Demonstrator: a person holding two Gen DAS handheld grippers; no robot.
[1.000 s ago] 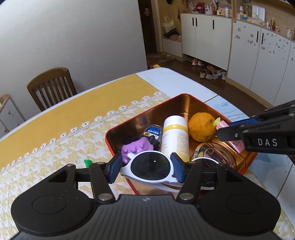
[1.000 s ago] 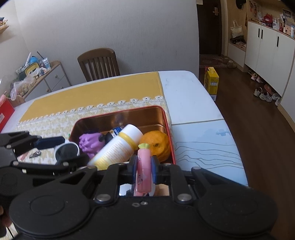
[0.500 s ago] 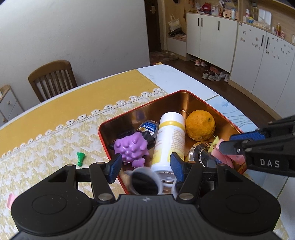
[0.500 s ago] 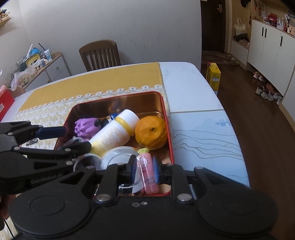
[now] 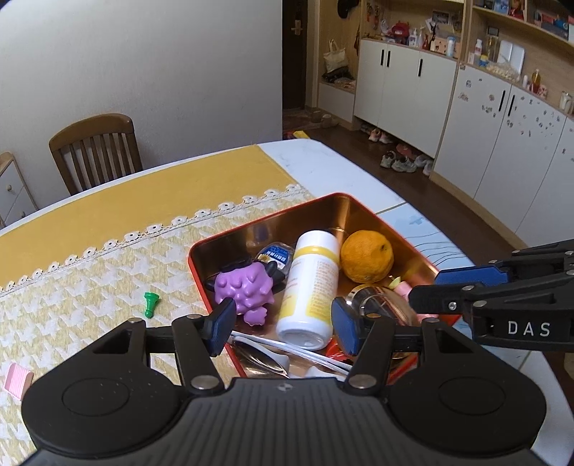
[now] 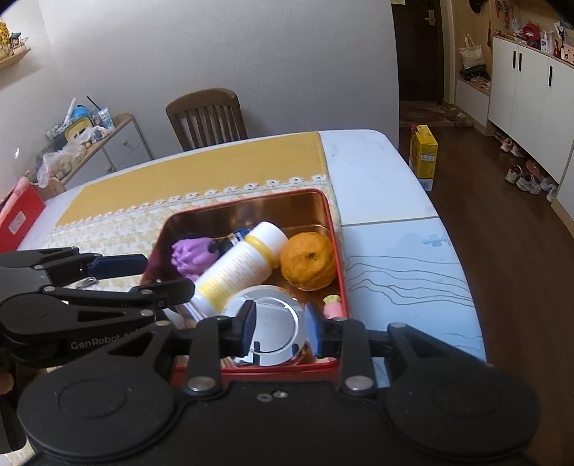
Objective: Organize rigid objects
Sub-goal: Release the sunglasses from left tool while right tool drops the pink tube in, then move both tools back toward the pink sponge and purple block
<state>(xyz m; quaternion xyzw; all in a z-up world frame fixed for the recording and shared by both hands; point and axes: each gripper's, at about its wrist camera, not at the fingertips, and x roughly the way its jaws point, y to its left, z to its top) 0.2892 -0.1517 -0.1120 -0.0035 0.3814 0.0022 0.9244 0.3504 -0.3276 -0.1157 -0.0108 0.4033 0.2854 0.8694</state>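
A lived-in home dining room, and you're working at its table.

You have a wooden chair (image 5: 96, 150) pushed up to the table (image 6: 362, 172), which wears a yellow lace-edged cloth (image 5: 143, 200). White cupboards (image 5: 401, 89) line the wall with shoes (image 5: 398, 163) on the wood floor below, cluttered shelves (image 5: 502, 21) above, and a tote bag (image 5: 335, 59) hanging by the dark door (image 5: 294, 53).
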